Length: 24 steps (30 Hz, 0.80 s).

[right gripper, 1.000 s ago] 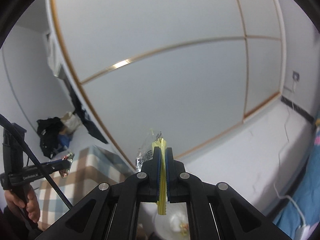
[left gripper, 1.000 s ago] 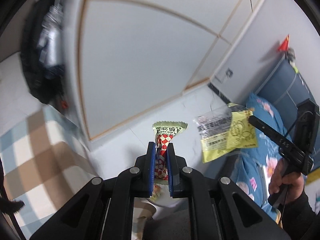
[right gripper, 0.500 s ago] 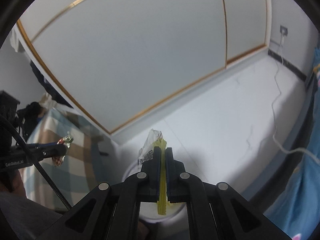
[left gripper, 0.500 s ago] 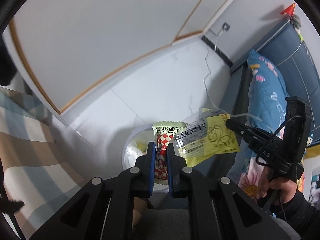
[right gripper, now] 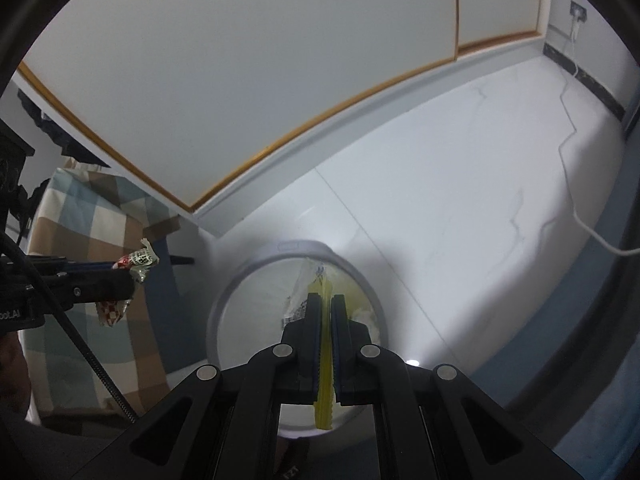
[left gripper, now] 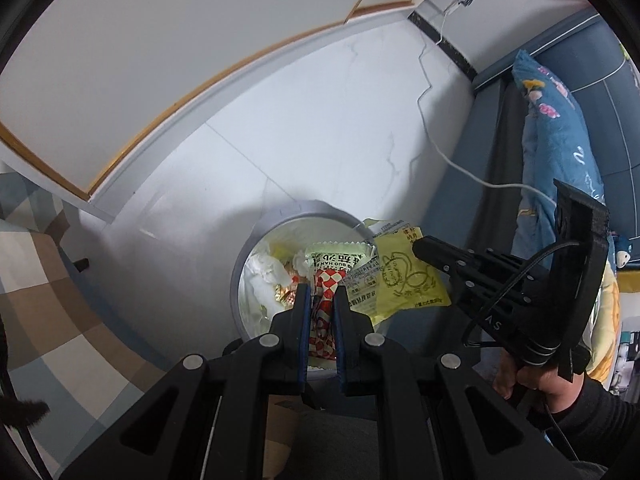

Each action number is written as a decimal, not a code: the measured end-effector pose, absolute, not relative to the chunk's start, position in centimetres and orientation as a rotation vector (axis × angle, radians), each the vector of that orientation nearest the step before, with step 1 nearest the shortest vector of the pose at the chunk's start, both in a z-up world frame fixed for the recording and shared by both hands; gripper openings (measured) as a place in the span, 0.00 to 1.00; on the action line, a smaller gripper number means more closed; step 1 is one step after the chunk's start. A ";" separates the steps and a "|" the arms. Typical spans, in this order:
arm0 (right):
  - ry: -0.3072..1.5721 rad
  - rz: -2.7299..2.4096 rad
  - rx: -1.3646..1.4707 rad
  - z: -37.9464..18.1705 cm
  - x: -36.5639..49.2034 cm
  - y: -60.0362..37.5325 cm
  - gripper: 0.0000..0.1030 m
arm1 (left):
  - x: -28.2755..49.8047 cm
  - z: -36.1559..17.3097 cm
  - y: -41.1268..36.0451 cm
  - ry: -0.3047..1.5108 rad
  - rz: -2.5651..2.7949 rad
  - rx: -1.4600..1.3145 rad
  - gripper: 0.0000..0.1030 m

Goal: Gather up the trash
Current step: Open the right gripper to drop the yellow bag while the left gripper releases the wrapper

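My left gripper (left gripper: 321, 294) is shut on a red-and-white checkered snack wrapper (left gripper: 325, 280) with a green top, held above a round white trash bin (left gripper: 280, 220) that holds tissues and wrappers. My right gripper (right gripper: 326, 306) is shut on a yellow and clear bread wrapper (right gripper: 323, 360), edge-on, above the same bin (right gripper: 240, 276). In the left wrist view the right gripper (left gripper: 420, 246) holds the yellow wrapper (left gripper: 404, 280) over the bin's right rim. In the right wrist view the left gripper (right gripper: 134, 272) with its wrapper (right gripper: 138, 260) is at the left.
The bin stands on a white tiled floor (left gripper: 320, 120) before a white wardrobe with wooden trim (left gripper: 160, 40). A checkered cloth (left gripper: 48, 300) lies at the left. A blue bed with floral bedding (left gripper: 560, 140) is at the right. A white cable (left gripper: 440, 148) runs across the floor.
Both grippers have tilted down and moved over the bin, which now shows fully under them. Both wrappers stay gripped.
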State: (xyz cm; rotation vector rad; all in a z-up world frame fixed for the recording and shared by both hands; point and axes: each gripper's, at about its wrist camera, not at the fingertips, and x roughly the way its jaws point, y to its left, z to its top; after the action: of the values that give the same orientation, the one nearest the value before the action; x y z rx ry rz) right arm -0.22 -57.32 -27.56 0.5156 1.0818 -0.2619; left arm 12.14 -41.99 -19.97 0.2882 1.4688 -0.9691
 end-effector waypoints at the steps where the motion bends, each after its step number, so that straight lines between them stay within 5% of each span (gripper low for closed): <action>1: 1.089 -0.263 0.517 -27.8 0.0 -57.3 0.05 | 12.1 -20.3 -42.1 1.478 -0.968 0.294 0.06; 10: 1.137 -0.252 0.513 -30.4 0.3 -57.3 0.09 | 12.3 -22.4 -42.5 1.537 -0.960 0.347 0.06; 17: 1.138 -0.288 0.551 -31.1 0.0 -58.4 0.29 | 12.2 -23.4 -43.0 1.579 -0.967 0.359 0.06; 24: 1.088 -0.334 0.580 -30.3 -0.5 -59.5 0.36 | 11.6 -24.5 -43.4 1.617 -0.991 0.402 0.06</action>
State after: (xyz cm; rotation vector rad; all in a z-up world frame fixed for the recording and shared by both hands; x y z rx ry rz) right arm -0.49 -59.47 -30.33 0.5805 1.0880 -0.3344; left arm 11.56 -43.43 -24.48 0.4023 1.6173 -0.9910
